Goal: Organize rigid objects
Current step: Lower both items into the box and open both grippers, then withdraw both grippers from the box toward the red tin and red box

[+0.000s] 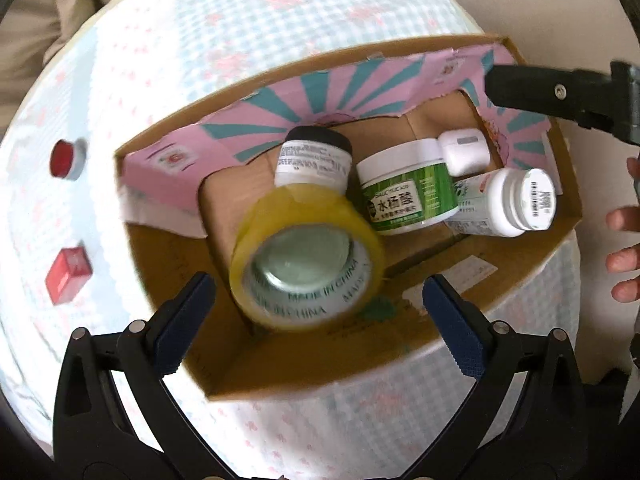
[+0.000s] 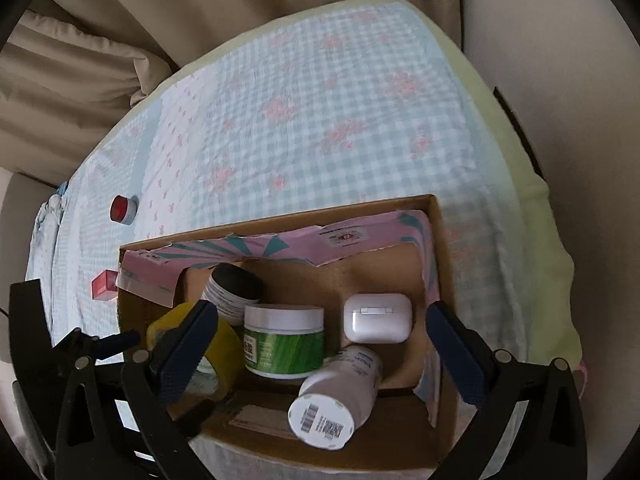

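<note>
A cardboard box (image 1: 520, 256) (image 2: 280, 216) with a pink and teal liner stands on the checked tablecloth. Inside are a yellow tape roll (image 1: 308, 260) (image 2: 224, 340), a black-lidded jar (image 1: 314, 156) (image 2: 236, 288), a green jar (image 1: 408, 192) (image 2: 284, 344), a white earbud case (image 1: 464, 152) (image 2: 378, 318) and a white bottle (image 1: 504, 204) (image 2: 336, 396) on its side. My left gripper (image 1: 320, 320) is open above the tape roll, pads clear of it. My right gripper (image 2: 320, 344) hangs open over the bottle and the green jar, touching neither.
A round red jar (image 1: 66, 158) (image 2: 122, 210) and a small red box (image 1: 68, 276) (image 2: 104, 284) sit on the cloth left of the cardboard box. Bare fingers of a hand (image 1: 624, 240) show at the right edge. Beige cushions (image 2: 80, 80) lie behind the table.
</note>
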A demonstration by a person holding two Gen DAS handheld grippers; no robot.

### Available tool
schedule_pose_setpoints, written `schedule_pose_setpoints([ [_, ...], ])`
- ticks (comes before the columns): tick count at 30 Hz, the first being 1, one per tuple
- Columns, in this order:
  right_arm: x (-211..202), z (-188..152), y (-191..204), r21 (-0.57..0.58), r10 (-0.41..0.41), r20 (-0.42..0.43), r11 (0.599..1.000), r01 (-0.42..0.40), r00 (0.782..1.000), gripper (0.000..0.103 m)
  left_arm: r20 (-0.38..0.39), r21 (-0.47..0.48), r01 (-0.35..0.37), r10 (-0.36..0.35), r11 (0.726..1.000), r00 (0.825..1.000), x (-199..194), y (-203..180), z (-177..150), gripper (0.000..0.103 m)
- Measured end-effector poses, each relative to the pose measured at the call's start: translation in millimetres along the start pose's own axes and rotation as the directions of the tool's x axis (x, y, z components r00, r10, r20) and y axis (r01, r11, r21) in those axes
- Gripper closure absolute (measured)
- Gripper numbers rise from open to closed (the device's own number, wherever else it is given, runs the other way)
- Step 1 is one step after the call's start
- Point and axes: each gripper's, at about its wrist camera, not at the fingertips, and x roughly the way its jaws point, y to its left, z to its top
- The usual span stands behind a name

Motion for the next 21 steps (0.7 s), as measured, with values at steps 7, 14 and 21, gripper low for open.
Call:
schedule_pose_setpoints([
  [7, -20, -10, 1, 0.039, 0.002, 0.034, 0.999, -0.003, 0.999, 0.0, 0.018, -0.017, -0.001, 0.001, 1.0, 1.0, -22, 16, -16, 0.0],
  [14, -46, -21, 12, 0.032, -0.021, 0.079, 0.999, 0.019, 0.997, 0.0, 0.069, -0.066, 0.015, -0.01, 0.998, 0.998, -50, 17, -33, 0.0],
  [21, -83, -32, 39, -0.004, -0.047, 0.133, 0.999, 0.048, 0.99, 0.0, 0.152, -0.134, 0.019, 0.002, 0.991, 0.988, -96, 41, -70, 0.0],
])
